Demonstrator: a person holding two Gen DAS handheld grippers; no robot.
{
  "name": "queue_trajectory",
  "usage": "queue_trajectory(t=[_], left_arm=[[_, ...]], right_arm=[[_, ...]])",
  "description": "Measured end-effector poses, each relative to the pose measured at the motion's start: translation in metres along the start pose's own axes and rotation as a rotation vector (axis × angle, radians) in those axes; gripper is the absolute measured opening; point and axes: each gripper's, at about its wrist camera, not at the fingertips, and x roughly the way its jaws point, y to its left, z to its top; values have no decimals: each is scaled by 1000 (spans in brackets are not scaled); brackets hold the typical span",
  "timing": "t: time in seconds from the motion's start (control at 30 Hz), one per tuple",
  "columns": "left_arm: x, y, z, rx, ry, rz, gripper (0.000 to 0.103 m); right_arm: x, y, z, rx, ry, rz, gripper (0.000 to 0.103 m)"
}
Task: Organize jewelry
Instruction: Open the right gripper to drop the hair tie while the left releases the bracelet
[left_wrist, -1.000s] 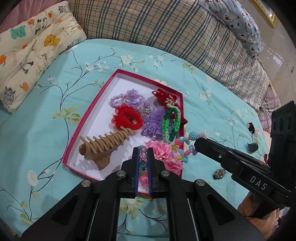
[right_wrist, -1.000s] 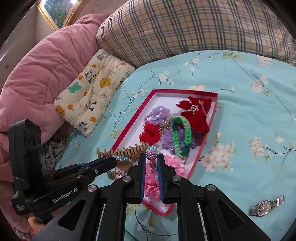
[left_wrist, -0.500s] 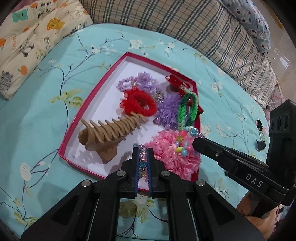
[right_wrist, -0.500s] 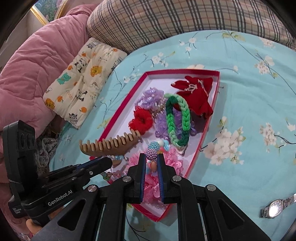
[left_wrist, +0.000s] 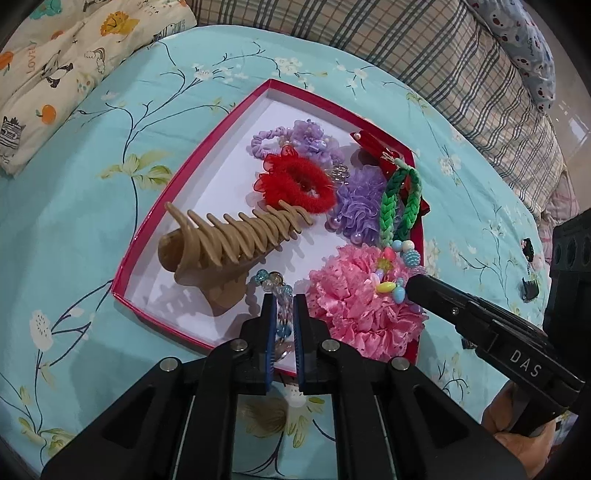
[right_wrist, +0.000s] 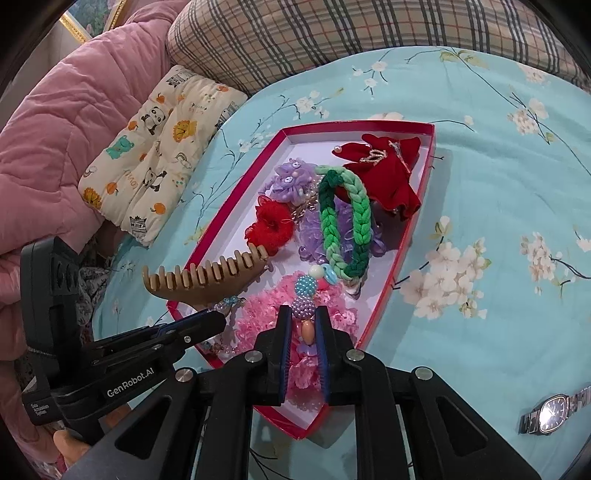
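A red-rimmed white tray (left_wrist: 192, 173) (right_wrist: 417, 218) lies on the bed, holding a tan claw clip (left_wrist: 229, 243) (right_wrist: 199, 280), a red scrunchie (left_wrist: 295, 184), purple scrunchies (left_wrist: 358, 206), a green braided band (left_wrist: 399, 199) (right_wrist: 343, 221), a red bow (right_wrist: 388, 173) and a pink scrunchie (left_wrist: 354, 306). My left gripper (left_wrist: 284, 306) is shut on a clear blue bead bracelet (left_wrist: 273, 280) over the tray's near edge. My right gripper (right_wrist: 303, 321) is shut on a colourful bead bracelet (right_wrist: 306, 288) (left_wrist: 391, 273) above the pink scrunchie.
A wristwatch (right_wrist: 550, 410) lies on the turquoise floral sheet right of the tray. Small dark items (left_wrist: 528, 288) lie further right. A cartoon-print pillow (right_wrist: 155, 147), a pink quilt (right_wrist: 55, 122) and plaid pillows (left_wrist: 443, 62) border the bed.
Both grippers have moved forward and down over the tray with their bracelets. The beads now hang over the pink scrunchie and beside the claw clip.
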Motion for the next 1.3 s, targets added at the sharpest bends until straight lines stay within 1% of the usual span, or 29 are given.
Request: queue_trajectory(t=[0.03, 0.43, 0.53, 0.57, 0.6, 0.63, 0.67, 0.7, 0.8, 1.0, 1.13, 1.3], left_arm=[[1, 0, 0, 2, -1, 4, 6], [-5, 1, -3, 2, -5, 7, 6], [-6, 0, -3, 5, -5, 11, 6], [-7, 0, -4, 5, -5, 10, 6], [-7, 0, -4, 3, -4, 10, 8], [-8, 0, -5, 3, -4, 10, 9], [-8, -1, -5, 2, -5, 12, 9], [-9, -1, -6, 2, -6, 13, 9], [-9, 0, -7, 6, 0, 13, 14], [-10, 1, -9, 4, 1, 21, 15], [-12, 1, -11, 2, -4, 26, 29], [-15, -2, -13, 15, -4, 27, 29]], right_arm=[[0, 0, 0, 1, 2, -1, 16], [-4, -1, -2, 12, 6, 1, 16], [-6, -2, -3, 17, 5, -2, 17], [-7, -3, -3, 19, 5, -2, 19], [-8, -4, -4, 21, 6, -3, 22], [-8, -4, -4, 23, 6, -5, 27], [-9, -5, -5, 24, 6, -6, 30], [-10, -5, -6, 24, 6, -6, 30], [-12, -5, -7, 23, 5, -7, 30], [-14, -1, -9, 17, 5, -7, 30], [-16, -1, -10, 18, 3, -9, 30], [-22, -1, -13, 18, -5, -15, 30]])
